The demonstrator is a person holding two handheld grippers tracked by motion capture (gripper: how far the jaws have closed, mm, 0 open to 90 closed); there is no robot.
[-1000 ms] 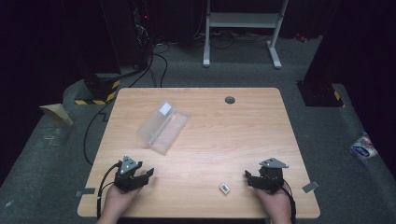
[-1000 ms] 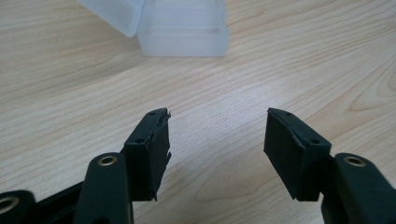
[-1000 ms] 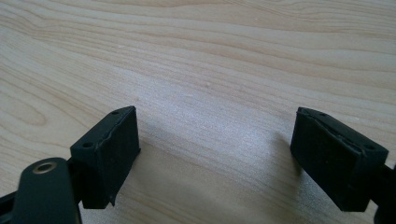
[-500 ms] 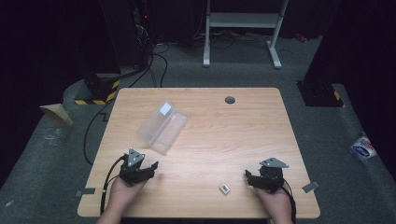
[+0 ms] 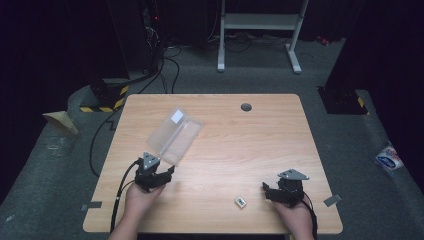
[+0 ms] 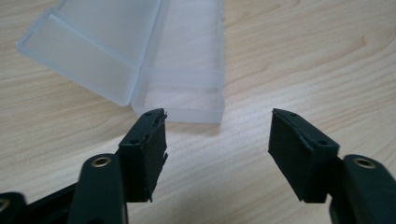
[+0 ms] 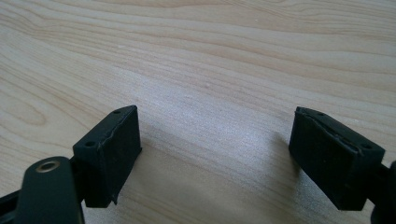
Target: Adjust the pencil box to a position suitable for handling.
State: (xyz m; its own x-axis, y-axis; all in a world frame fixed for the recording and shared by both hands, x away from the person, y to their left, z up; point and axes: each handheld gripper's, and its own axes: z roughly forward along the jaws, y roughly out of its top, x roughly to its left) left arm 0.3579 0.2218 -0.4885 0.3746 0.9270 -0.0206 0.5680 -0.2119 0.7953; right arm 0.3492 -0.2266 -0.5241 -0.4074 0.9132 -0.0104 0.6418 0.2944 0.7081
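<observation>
The clear plastic hinged box (image 5: 175, 135) lies open near the table's (image 5: 250, 150) left edge as the left gripper (image 5: 159, 176) closes in, jaws apart and empty but just narrowing, while the right gripper (image 5: 272, 192) waits open.

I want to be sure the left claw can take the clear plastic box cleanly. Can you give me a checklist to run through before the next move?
1. Left claw open, nothing between the pads: ok.
2. Clear plastic box straight ahead of it, not yet touched: ok.
3. Box lid lying open beside the base: ok.
4. Right claw open and empty over bare table: ok.
5. Small white item well away from the box: ok.
6. Box contents: cannot tell.
</observation>
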